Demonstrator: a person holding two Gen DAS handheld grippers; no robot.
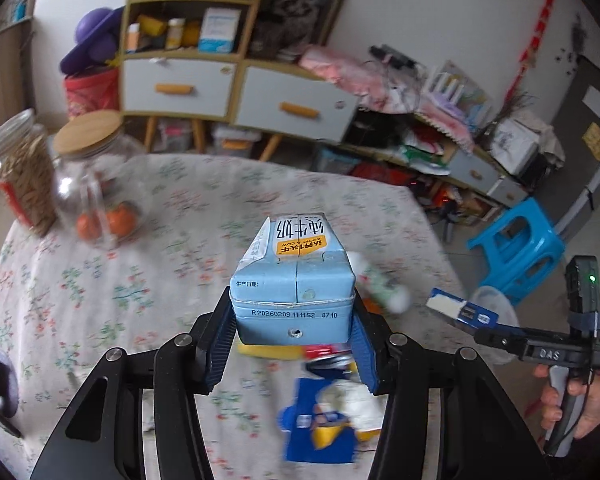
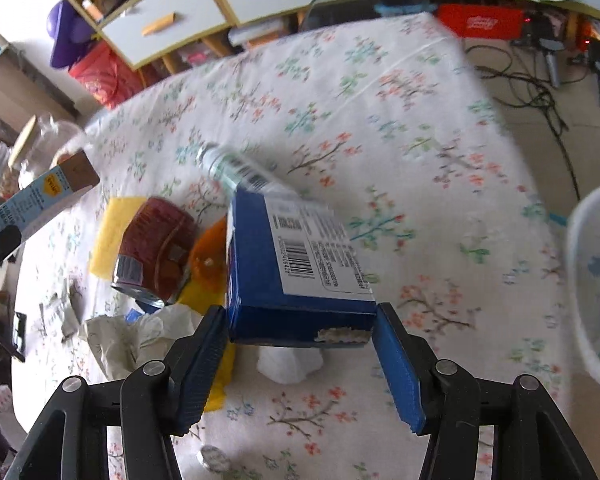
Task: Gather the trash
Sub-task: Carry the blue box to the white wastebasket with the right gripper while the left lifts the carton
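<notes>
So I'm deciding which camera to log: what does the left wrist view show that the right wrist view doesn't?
Only the left wrist view shows the blue stool and the person's hand on the right hand-held gripper. Only the right wrist view shows the barcode label on the blue box and the crumpled paper. Both show the milk carton in the left hand-held gripper, the red can and the floral tablecloth.
</notes>
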